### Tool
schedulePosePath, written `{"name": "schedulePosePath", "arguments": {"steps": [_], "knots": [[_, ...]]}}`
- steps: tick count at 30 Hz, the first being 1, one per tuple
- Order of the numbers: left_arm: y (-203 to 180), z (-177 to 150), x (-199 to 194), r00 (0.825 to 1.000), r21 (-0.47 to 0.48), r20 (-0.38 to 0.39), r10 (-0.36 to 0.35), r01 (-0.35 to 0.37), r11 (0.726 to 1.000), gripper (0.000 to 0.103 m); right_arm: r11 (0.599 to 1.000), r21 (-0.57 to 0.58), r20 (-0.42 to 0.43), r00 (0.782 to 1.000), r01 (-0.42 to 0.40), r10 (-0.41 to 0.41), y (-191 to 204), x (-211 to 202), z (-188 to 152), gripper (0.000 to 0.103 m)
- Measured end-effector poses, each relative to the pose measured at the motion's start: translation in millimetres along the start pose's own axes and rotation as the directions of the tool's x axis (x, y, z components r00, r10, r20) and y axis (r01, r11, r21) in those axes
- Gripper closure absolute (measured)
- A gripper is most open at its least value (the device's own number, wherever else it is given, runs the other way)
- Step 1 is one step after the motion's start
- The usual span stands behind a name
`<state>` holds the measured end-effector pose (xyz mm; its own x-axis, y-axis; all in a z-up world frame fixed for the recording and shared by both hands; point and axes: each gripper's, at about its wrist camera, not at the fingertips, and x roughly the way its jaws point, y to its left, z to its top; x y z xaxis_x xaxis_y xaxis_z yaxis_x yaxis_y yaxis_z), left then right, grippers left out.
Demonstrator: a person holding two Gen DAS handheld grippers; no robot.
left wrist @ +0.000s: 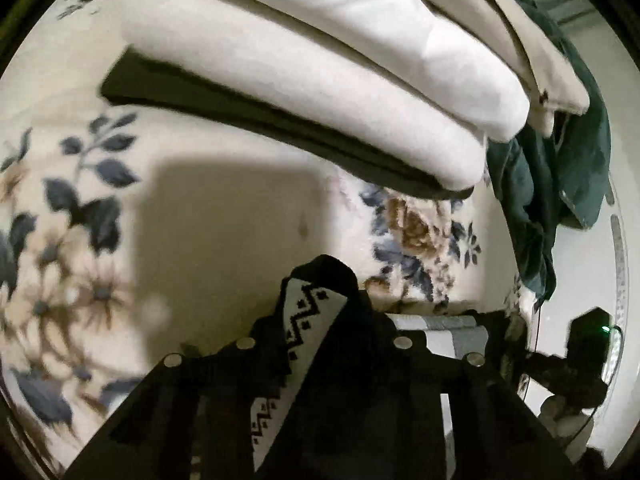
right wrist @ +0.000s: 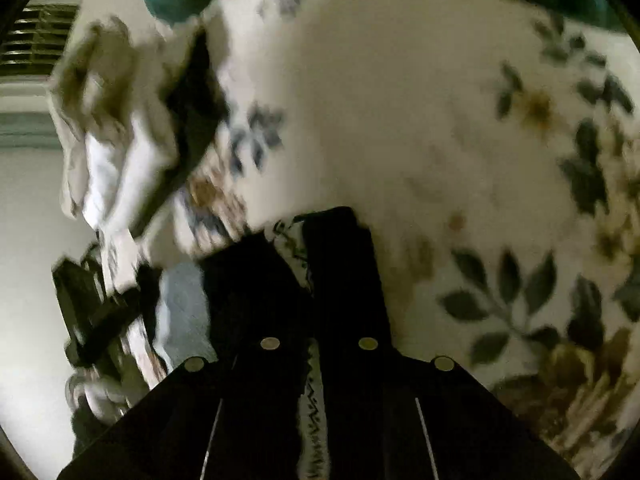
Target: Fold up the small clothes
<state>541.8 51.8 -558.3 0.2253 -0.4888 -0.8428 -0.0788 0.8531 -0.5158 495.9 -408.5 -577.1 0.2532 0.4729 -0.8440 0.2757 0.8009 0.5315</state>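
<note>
Your left tool [left wrist: 320, 280] and right tool [right wrist: 316, 236] both pinch the black-and-white patterned cloth [left wrist: 304, 320] tight, holding it over the flowery bed cover [left wrist: 224, 208], near the folded pile [left wrist: 320, 80].

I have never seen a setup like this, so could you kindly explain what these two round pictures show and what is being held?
No robot here: a person holds a hand-held gripper in each hand, each carrying a fisheye camera that looks along its two fingers. One picture is from the left hand-held gripper, the other from the right hand-held gripper. Both are shut on a black-and-white patterned garment. Below lies a floral bedspread. On it sits a stack of folded white clothes on a dark folded piece, with a crumpled dark green garment beside it.
</note>
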Motion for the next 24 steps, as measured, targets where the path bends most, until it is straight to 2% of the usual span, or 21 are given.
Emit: {"name": "schedulePosePath", "arguments": {"steps": [1, 3, 6, 8, 10, 11, 12, 13, 15, 17, 18, 19, 20, 22, 24], "knots": [[4, 0, 2, 1.0, -0.029, -0.002, -0.02, 0.02, 0.999, 0.076, 0.999, -0.037, 0.063, 0.998, 0.008, -0.005, 9, -12, 1, 0.095], [10, 0, 7, 0.999, -0.082, -0.005, -0.042, 0.041, 0.996, 0.076, 0.998, -0.059, 0.093, 0.996, 0.019, -0.013, 13, -17, 3, 0.095], [13, 3, 14, 0.999, -0.11, -0.015, -0.038, 0.036, 0.993, 0.076, 0.997, -0.041, 0.008, 0.998, 0.062, -0.061, 3, 4, 5, 0.095], [15, 3, 16, 0.999, -0.144, -0.023, -0.049, 0.045, 0.989, 0.071, 0.998, -0.019, -0.13, 0.99, 0.059, -0.061, -2, 23, 4, 0.092], [19, 2, 9, 0.997, -0.162, -0.045, -0.063, 0.055, 0.985, 0.059, 0.999, 0.033, -0.166, 0.986, 0.036, -0.03, -11, 16, 0, 0.071], [19, -1, 4, 0.996, -0.163, -0.048, -0.079, 0.071, 0.984, 0.058, 0.998, 0.063, -0.166, 0.986, -0.011, 0.022, -18, 4, -7, 0.049], [18, -5, -3, 0.995, -0.153, -0.045, -0.09, 0.082, 0.985, 0.052, 0.996, 0.083, -0.16, 0.986, -0.042, 0.055, -23, -4, -14, 0.037], [17, -10, -9, 0.995, -0.138, -0.048, -0.088, 0.081, 0.987, 0.037, 0.993, 0.1, -0.158, 0.984, -0.068, 0.083, -29, -10, -23, 0.034], [16, -26, -23, 0.995, -0.105, -0.051, -0.085, 0.08, 0.991, 0.029, 0.984, 0.163, -0.215, 0.97, -0.078, 0.113, -43, -10, -51, 0.024], [18, -42, -30, 0.995, -0.103, -0.068, -0.077, 0.07, 0.992, 0.028, 0.971, 0.23, -0.287, 0.949, -0.065, 0.132, -56, 5, -84, 0.024], [20, -51, -33, 0.995, -0.109, -0.077, -0.062, 0.054, 0.993, 0.025, 0.967, 0.25, -0.329, 0.935, -0.049, 0.133, -59, 14, -101, 0.028], [23, -61, -38, 0.996, -0.114, -0.08, -0.047, 0.038, 0.993, 0.025, 0.964, 0.263, -0.341, 0.93, -0.043, 0.135, -60, 18, -114, 0.039], [25, -69, -42, 0.996, -0.117, -0.081, -0.039, 0.029, 0.993, 0.025, 0.957, 0.282, -0.317, 0.935, -0.067, 0.159, -57, 15, -130, 0.082], [30, -84, -51, 0.997, -0.125, -0.075, -0.011, 0.002, 0.992, 0.025, 0.955, 0.286, -0.257, 0.955, -0.075, 0.152, -50, 0, -143, 0.083], [35, -94, -57, 0.998, -0.143, -0.064, -0.015, 0.005, 0.99, 0.025, 0.948, 0.302, -0.183, 0.969, -0.102, 0.163, -44, -25, -152, 0.084]]}}
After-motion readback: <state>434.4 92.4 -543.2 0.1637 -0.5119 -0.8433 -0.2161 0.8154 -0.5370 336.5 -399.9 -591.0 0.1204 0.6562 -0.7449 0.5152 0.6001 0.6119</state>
